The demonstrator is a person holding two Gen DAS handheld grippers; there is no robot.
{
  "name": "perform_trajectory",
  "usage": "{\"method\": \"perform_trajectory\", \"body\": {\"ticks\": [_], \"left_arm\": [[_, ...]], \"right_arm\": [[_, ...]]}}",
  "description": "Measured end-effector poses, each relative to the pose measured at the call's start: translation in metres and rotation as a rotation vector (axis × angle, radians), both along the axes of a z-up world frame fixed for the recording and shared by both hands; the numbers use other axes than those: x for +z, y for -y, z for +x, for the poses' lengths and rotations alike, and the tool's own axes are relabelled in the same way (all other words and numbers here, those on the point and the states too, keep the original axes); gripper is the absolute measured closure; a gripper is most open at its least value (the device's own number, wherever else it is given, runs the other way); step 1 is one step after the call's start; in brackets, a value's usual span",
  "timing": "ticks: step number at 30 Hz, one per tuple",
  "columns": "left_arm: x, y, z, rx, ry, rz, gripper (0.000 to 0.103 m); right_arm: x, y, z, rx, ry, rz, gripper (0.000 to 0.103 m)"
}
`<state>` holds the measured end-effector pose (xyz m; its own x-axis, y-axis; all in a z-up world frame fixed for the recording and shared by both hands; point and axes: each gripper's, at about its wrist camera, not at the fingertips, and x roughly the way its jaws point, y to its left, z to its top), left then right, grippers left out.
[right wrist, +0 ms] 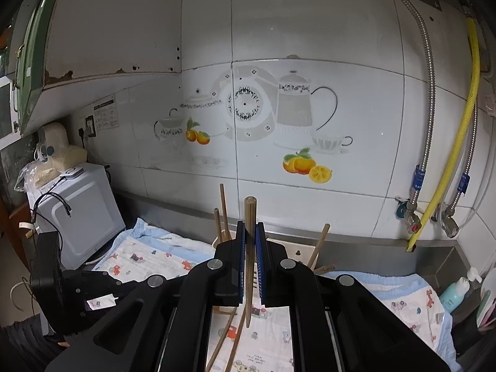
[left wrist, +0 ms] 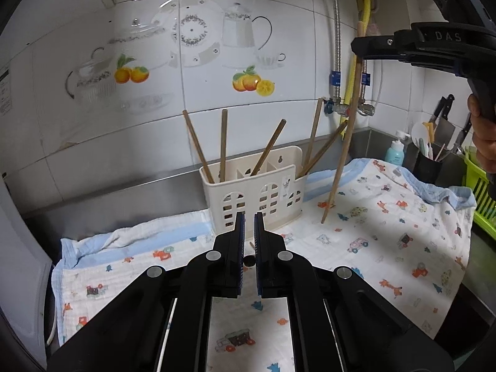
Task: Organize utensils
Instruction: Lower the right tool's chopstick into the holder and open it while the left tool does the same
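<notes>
- A wooden chopstick (right wrist: 249, 248) stands nearly upright, pinched between the pads of the right gripper (right wrist: 249, 238), just beside the cream utensil caddy (left wrist: 254, 192).
- Five more chopsticks (left wrist: 268, 147) lean in the caddy's compartments; two others (right wrist: 229, 338) lie on the printed cloth (left wrist: 387, 226).
- The left gripper (left wrist: 249, 226) hangs before the caddy, jaws pressed together on nothing.
- A bare hand (left wrist: 483, 136) grips the right tool's handle.

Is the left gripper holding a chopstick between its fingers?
No, the left gripper is shut with nothing between its fingers; the right gripper holds the chopstick.
</notes>
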<state>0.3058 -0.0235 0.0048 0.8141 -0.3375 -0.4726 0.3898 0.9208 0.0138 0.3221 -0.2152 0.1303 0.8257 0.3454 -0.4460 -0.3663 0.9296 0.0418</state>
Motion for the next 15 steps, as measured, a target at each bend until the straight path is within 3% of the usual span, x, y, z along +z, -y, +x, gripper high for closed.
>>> {"method": "perform_trajectory", "body": {"ticks": [15], "left_arm": [[0.064,0.029,0.031,-0.017,0.103,0.072,0.098]], "right_arm": [[0.031,0.007,0.048,-0.087,0.091,0.021,0.097]]}}
